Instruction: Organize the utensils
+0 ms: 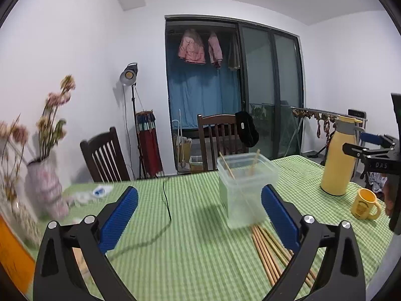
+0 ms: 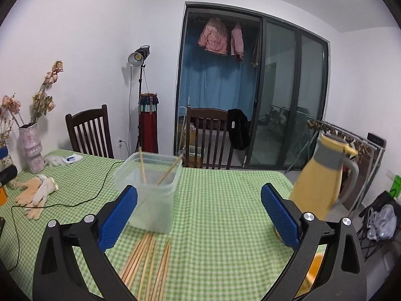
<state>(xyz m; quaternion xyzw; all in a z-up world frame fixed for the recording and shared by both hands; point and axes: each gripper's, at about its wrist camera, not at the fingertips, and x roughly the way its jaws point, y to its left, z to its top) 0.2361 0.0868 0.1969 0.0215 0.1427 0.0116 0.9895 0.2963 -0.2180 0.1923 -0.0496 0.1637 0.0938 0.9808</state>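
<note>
While only two chopsticks (image 2: 160, 171) are standing in the clear container (image 2: 150, 193) at centre frame, a large bundle of chopsticks (image 2: 147, 263) is still lying on the worktop (image 2: 225, 213) at the bottom of the frame, so the sorting is looking barely begun. Both the left gripper (image 1: 199, 218) and the right gripper (image 2: 199, 217) are hanging wide open, holding nothing. Green checked cloth is covering the worktop, with a yellow jug (image 1: 338, 155) and mug (image 1: 364, 204) at right, a vase (image 2: 30, 148) and gloves (image 2: 37, 193) at left, chairs and a dark glass door behind.

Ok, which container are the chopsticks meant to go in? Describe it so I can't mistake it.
On the green checked tablecloth, look mid-table in front of the wooden chair. The clear plastic tub stands there upright, with loose chopsticks lying at its base. Unlike the yellow jug, it is see-through, lidless, and already holds two chopsticks leaning inside.
</note>
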